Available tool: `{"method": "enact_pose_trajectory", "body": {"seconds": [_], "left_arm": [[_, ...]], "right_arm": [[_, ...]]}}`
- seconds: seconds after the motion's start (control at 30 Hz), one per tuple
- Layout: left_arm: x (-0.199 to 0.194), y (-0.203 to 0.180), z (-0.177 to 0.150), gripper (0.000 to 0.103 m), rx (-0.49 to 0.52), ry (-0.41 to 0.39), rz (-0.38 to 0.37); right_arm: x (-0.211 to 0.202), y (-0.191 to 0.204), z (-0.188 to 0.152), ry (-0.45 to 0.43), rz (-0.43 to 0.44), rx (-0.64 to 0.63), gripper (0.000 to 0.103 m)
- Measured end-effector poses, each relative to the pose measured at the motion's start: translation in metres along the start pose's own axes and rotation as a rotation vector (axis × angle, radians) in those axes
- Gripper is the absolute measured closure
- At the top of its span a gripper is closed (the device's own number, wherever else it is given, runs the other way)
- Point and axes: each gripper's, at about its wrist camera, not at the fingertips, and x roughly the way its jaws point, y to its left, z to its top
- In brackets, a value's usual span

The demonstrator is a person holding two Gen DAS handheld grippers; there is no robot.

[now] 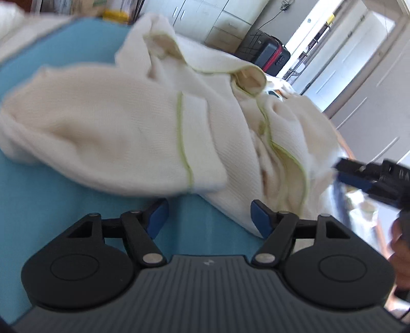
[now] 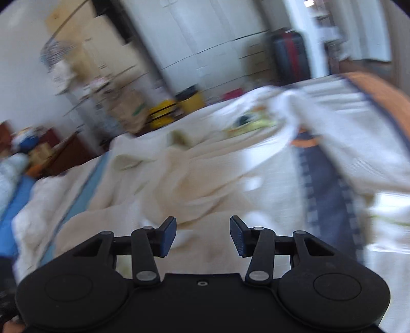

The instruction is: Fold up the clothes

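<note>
A cream knit garment with thin green trim (image 1: 133, 133) lies crumpled on a blue sheet (image 1: 46, 210), one sleeve stretched to the left. My left gripper (image 1: 208, 217) is open and empty, just short of the garment's near edge. My right gripper (image 2: 203, 237) is open and empty, above the same cream garment (image 2: 194, 179). It also shows in the left wrist view (image 1: 358, 174) at the right, beside the garment's right edge; its jaws are blurred there.
A grey and white cloth with dark blue and orange trim (image 2: 333, 164) lies to the right of the garment. A dark suitcase (image 1: 269, 51), white cabinets (image 1: 220, 20), shelves and boxes (image 2: 102, 76) stand beyond the bed.
</note>
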Motion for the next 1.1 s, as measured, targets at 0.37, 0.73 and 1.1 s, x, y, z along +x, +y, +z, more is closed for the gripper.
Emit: {"method": "enact_pose_trajectory", "body": {"seconds": [0.37,0.73,1.1], "left_arm": [[0.027,-0.011,0.013,0.050,-0.002,-0.094,0.073],[-0.055,0.004,0.048,0.096,0.106,-0.357,0.346],[-0.044,0.049,0.041,0.078,-0.088,-0.078,0.081]], "right_arm": [[0.014,0.012,-0.005,-0.073,-0.166,-0.076,0.037],[0.014,0.022,-0.014,-0.010,-0.188,-0.148,0.037],[0.013,0.035,-0.001,-0.076,-0.144,-0.146,0.034]]}}
